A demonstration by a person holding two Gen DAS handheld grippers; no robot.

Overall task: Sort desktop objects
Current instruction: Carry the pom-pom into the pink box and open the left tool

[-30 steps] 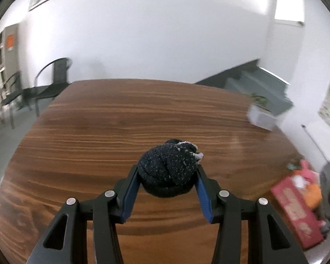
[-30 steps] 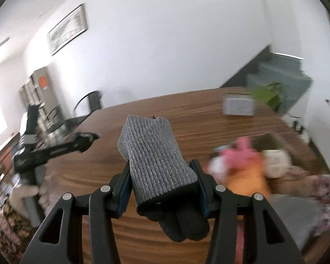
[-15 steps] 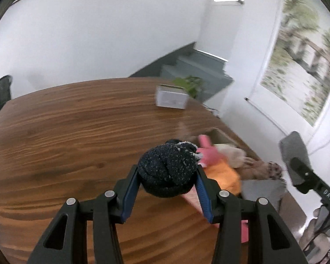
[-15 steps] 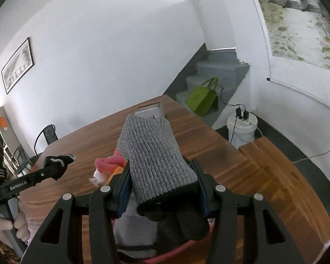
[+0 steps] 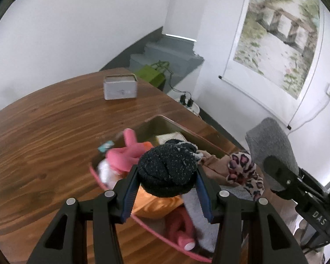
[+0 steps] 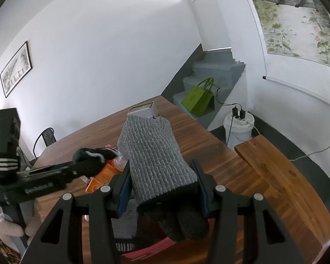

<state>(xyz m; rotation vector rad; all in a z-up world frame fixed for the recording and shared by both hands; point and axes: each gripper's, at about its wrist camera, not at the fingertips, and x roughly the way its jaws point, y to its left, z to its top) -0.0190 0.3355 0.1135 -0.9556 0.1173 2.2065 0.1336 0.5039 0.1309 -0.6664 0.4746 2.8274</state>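
The left gripper (image 5: 166, 192) clenched a soft, light, black speckled balled sock (image 5: 167, 171); the right gripper (image 6: 162, 190) squeezed a limp grey knitted glove (image 6: 153, 154) mid-body.

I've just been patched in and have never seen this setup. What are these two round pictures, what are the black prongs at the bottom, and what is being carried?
No robot arm here: a person holds a two-finger gripper in each hand, each with a fisheye camera looking along its fingers. The prongs are those fingers.

In the left wrist view, the left gripper is clamped on a black speckled rolled sock. It hangs over a pink-rimmed bin of mixed soft items on the wooden table. A small grey box stands farther back.

In the right wrist view, the right gripper is clamped on a grey knit glove with dark fingertips.

Each gripper also shows in the other's picture.
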